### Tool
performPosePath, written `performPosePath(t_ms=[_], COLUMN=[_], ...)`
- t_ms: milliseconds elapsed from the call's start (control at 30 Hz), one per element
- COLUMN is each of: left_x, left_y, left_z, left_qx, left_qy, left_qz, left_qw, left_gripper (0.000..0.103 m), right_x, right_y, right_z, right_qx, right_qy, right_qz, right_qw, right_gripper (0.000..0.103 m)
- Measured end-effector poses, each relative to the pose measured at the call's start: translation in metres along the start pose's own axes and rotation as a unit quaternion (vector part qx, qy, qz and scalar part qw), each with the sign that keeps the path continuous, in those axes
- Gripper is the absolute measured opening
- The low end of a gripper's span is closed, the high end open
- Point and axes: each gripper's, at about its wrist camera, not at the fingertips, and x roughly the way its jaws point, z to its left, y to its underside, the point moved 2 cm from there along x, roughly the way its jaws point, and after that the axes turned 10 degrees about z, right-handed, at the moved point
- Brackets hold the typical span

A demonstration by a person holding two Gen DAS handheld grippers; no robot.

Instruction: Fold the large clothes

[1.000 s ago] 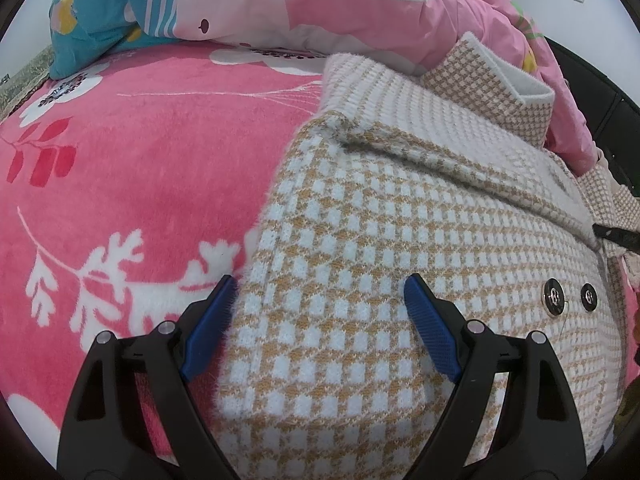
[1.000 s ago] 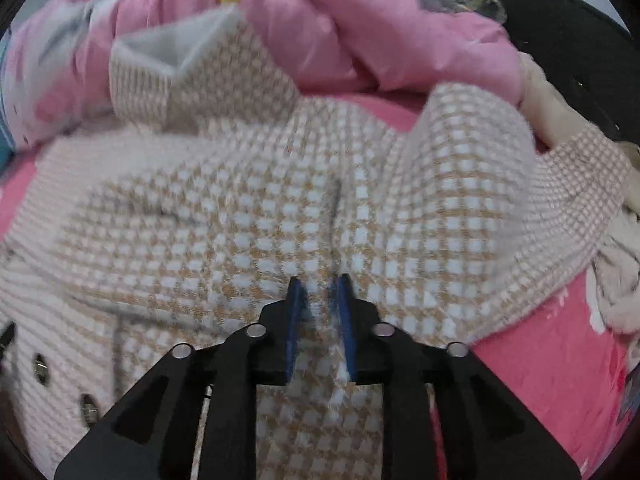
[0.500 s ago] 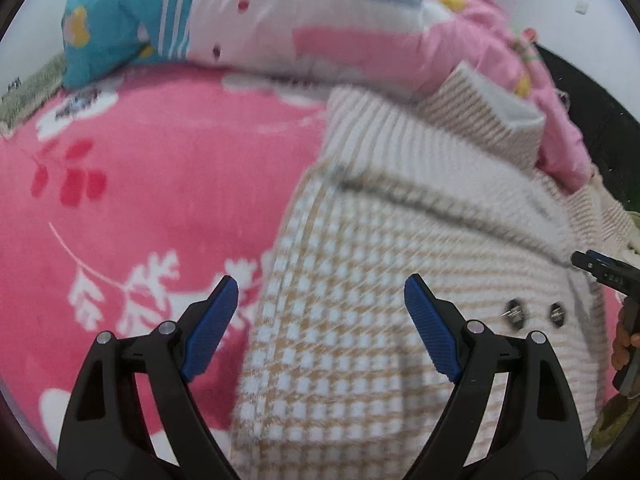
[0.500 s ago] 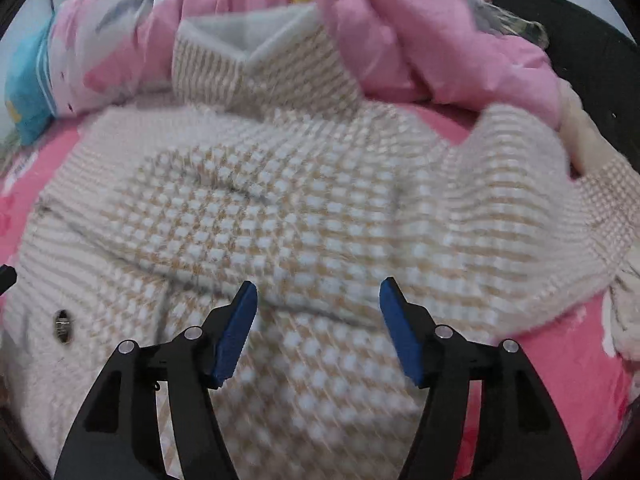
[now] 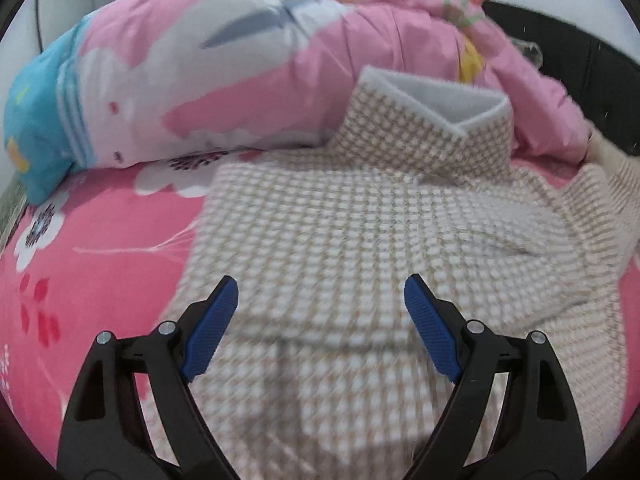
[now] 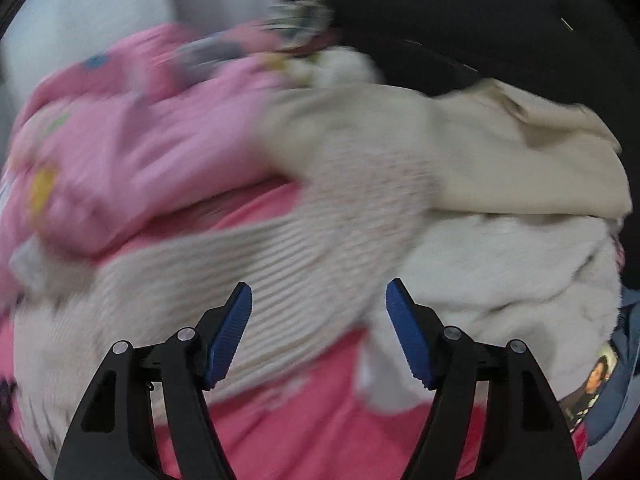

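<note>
A beige-and-white checked coat point(image 5: 320, 216) lies flat on the pink flowered blanket point(image 5: 100, 280), its white-lined collar point(image 5: 432, 96) standing up at the far side. My left gripper point(image 5: 320, 280) hovers open over the coat's body, with nothing between its blue pads. In the blurred right wrist view, the coat's sleeve point(image 6: 280, 248) runs from lower left toward the middle. My right gripper point(image 6: 319, 284) is above that sleeve with its jaws opening. No cloth is pinched between them.
A rolled pink, white and blue quilt point(image 5: 180, 80) lies along the far side of the bed. Cream and white garments point(image 6: 500, 184) are piled to the right of the sleeve. A black padded surface point(image 6: 460, 20) rises behind them. A blue printed item point(image 6: 600, 380) sits at the right edge.
My right gripper let go of the coat fabric, opened, and swung right to the sleeve and the cream pile. My left gripper stayed open and drew back, so more of the coat and collar shows.
</note>
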Motion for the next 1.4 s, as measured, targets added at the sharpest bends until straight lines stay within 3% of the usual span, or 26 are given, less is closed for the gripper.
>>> performPosePath(t_ms=[133,233,300,400,567,767,933,1100,1267,1333,1400], left_x=[0.034,0.051,0.053,0.053,0.048,0.014,-0.02,-0.037,-0.05,-0.052,-0.051], left_y=[-0.006,-0.004,-0.002,-0.002,-0.005,0.003,0.02,0.04,0.057,0.06,0.06], left_z=[-0.009,-0.008,-0.008,-0.009,-0.006,0.009,0.042,0.079,0.109,0.113,0.11], left_qx=[0.006,0.003,0.005,0.011,0.005,-0.011,-0.032,-0.055,-0.075,-0.074,-0.07], left_qy=[-0.012,-0.014,-0.015,-0.021,-0.017,-0.002,0.021,0.046,0.066,0.075,0.079], left_qz=[0.026,0.04,0.037,0.038,0.044,0.038,0.029,0.024,0.022,0.023,0.024], left_qw=[0.9996,0.9991,0.9992,0.999,0.9989,0.9992,0.9989,0.9972,0.9947,0.9942,0.9941], left_gripper=[0.082,0.082,0.082,0.082,0.074,0.06,0.045,0.032,0.03,0.03,0.03], right_x=[0.033,0.05,0.054,0.048,0.0,-0.099,-0.178,-0.231,-0.254,-0.253,-0.25], right_y=[-0.025,-0.03,-0.028,-0.023,-0.01,0.004,0.029,0.065,0.105,0.117,0.126], right_z=[-0.028,-0.026,-0.02,-0.006,0.019,0.07,0.139,0.226,0.296,0.304,0.3], right_qx=[0.041,0.041,0.033,0.008,-0.019,-0.072,-0.126,-0.194,-0.258,-0.275,-0.284], right_qy=[0.01,0.012,0.014,0.042,0.039,-0.002,-0.055,-0.095,-0.117,-0.114,-0.099], right_qz=[0.013,0.014,0.008,-0.017,-0.052,-0.112,-0.148,-0.175,-0.17,-0.161,-0.161], right_qw=[0.999,0.999,0.999,0.999,0.998,0.991,0.979,0.961,0.944,0.941,0.94], right_gripper=[0.063,0.046,0.027,0.021,0.02,0.018,0.006,0.006,0.006,0.015,0.05])
